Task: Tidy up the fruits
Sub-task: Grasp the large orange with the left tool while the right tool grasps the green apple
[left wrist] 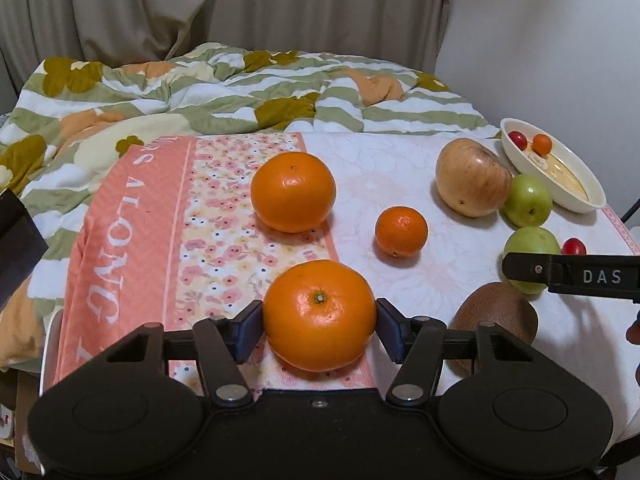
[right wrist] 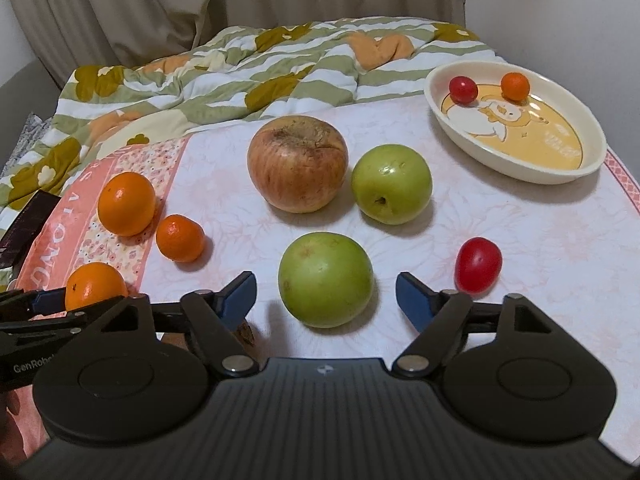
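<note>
My left gripper has its blue pads against both sides of a large orange that rests on the floral cloth. My right gripper is open around a green round fruit, with a gap on each side of it. A second orange and a small mandarin lie farther back. In the right wrist view, a russet apple, another green fruit and a red cherry tomato sit nearby.
An oval cream dish at the back right holds a red cherry tomato and a tiny orange one. A brown kiwi lies between the two grippers. Behind the table are a rumpled quilt and curtains.
</note>
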Motion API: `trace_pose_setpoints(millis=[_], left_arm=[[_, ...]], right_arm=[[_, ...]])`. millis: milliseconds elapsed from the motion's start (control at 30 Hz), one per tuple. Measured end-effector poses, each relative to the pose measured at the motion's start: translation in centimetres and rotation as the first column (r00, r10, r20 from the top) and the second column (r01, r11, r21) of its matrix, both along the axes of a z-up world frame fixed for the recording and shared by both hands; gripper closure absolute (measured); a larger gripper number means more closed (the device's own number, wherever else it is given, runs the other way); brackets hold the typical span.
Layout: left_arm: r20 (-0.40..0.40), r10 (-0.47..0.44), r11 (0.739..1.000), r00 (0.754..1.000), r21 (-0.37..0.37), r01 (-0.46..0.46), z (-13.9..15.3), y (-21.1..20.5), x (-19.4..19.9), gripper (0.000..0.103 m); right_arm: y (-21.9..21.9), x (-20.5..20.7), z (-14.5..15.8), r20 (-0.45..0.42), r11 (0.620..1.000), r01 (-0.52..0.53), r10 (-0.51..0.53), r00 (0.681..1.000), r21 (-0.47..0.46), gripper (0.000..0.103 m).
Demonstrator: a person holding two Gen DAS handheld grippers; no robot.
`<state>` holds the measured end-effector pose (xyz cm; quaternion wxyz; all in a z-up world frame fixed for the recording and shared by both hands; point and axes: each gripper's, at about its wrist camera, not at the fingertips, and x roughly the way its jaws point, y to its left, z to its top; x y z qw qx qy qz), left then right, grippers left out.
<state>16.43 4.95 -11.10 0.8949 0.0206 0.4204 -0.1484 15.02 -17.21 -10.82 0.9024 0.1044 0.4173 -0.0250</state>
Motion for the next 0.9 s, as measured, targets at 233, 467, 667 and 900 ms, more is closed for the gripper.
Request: trace_pose_setpoints(millis=[233,467,667,900], left_arm=[[-0.002,0.012,1.000,1.000,-0.008,-0.012,0.1,0.5,-0.6,0.040],[-0.003,0.031,1.000,1.000,-0.008,-0.031,0.5,1.0,-1.2,0.041],[0.007,0.046,0.999,0.999,-0.028,-0.046,1.7,1.3,-2.2,0.041],[0.055,0.037,0.999,0.998,-0.035,-0.035,4.6,0.6,-3.9,0.041]], right_arm=[[0.0,0.3,-0.6,-0.003,1.000,0.004,-0.003,1.000,0.012,0.021],[-0.1,0.6,-0.5,0.006,1.000,-0.007,0.007,1.000,-0.003,0.034],[0.1,0.2,0.8,0.028,1.000,-0.023,0.023,0.999,-0.007,0.035],[-0.4,-1.3,3.5,0.059,1.000,-0.027,0.027,0.998,-0.009,0.035]])
